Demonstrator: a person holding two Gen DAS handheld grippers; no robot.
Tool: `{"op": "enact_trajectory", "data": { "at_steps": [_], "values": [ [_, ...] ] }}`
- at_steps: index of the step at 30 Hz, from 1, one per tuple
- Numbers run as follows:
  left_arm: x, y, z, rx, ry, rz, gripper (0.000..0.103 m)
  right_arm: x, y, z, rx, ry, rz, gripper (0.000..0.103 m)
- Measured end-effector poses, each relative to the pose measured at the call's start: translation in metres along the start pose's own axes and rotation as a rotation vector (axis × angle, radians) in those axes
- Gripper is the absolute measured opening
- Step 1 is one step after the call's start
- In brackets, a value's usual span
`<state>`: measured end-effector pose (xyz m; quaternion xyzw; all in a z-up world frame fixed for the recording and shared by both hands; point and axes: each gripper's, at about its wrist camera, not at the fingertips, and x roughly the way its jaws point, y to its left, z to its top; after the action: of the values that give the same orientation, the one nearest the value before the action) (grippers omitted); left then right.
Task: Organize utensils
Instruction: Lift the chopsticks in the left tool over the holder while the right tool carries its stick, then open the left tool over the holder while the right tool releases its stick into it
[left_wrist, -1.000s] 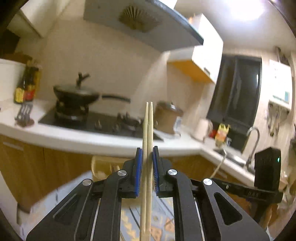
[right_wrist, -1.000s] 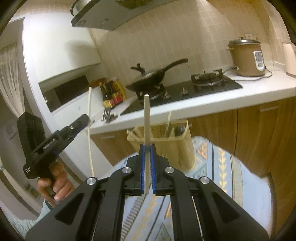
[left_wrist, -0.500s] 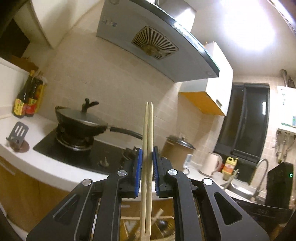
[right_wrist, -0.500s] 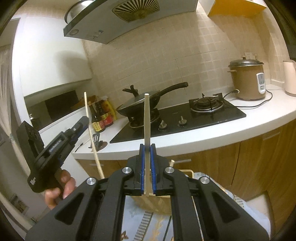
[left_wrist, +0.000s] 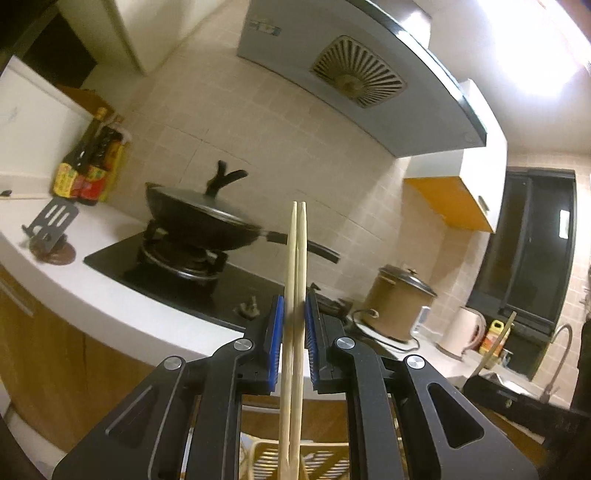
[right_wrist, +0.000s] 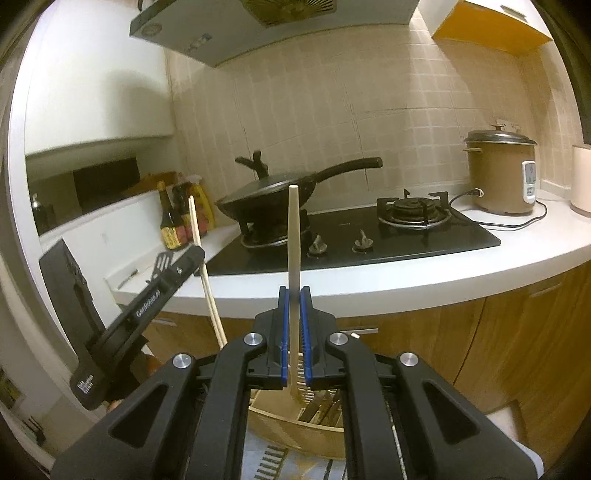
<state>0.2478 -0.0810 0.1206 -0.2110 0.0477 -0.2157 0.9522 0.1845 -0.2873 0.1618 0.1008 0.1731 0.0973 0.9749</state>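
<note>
Wooden chopsticks (left_wrist: 294, 332) stand upright between the blue pads (left_wrist: 276, 343) of my left gripper (left_wrist: 293, 343), a pair pressed side by side and clamped there, their tips rising past the handle of the black wok (left_wrist: 201, 218) on the stove (left_wrist: 173, 273). From the right wrist I see that same left gripper (right_wrist: 192, 258) off to my left with the pale sticks running through it on a slant.

My right gripper (right_wrist: 294, 332) is closed on a single pale utensil handle (right_wrist: 293, 266), which points straight up in front of the wok (right_wrist: 269, 199); I cannot tell what its lower end is. Below both tools sits a slatted wooden basket (right_wrist: 295, 424) on the floor in front of the cabinets, with dark utensils inside it; the lower end of the handle reaches down near its rim.

On the white counter (right_wrist: 424, 273) I see sauce bottles (left_wrist: 88, 170) in the corner, a dark slotted spatula (left_wrist: 51, 221) beside them, and a brown rice cooker (right_wrist: 498, 173) plugged in to the right of the stove. A kettle (left_wrist: 461, 332) stands beyond the cooker, near the sink tap (left_wrist: 557, 343).
</note>
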Motion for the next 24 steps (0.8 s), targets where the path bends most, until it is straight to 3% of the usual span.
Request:
{"op": "enact_trajectory", "data": {
  "at_steps": [7,15,17,19,21,24],
  "values": [
    [0.004,0.002,-0.010,0.035,0.029,0.020,0.010,0.023,0.006,-0.018,-0.039,0.041,-0.041,0.004],
    [-0.011,0.009,-0.015,0.027,0.092,0.003,0.012,0.021,0.000,-0.027,0.022,0.103,-0.011,0.005],
    [-0.018,0.008,-0.012,0.027,0.101,-0.004,0.018,0.017,-0.003,-0.027,0.041,0.111,-0.005,0.009],
    [-0.030,0.006,-0.007,0.034,0.100,-0.006,0.028,0.010,-0.006,-0.027,0.059,0.119,0.008,0.025],
    [-0.042,0.004,-0.004,0.037,0.101,-0.009,0.033,-0.002,-0.009,-0.028,0.076,0.110,0.030,0.032],
    [-0.074,-0.002,0.002,0.052,0.093,-0.008,0.047,-0.025,-0.012,-0.031,0.083,0.091,0.020,0.034]
  ]
}}
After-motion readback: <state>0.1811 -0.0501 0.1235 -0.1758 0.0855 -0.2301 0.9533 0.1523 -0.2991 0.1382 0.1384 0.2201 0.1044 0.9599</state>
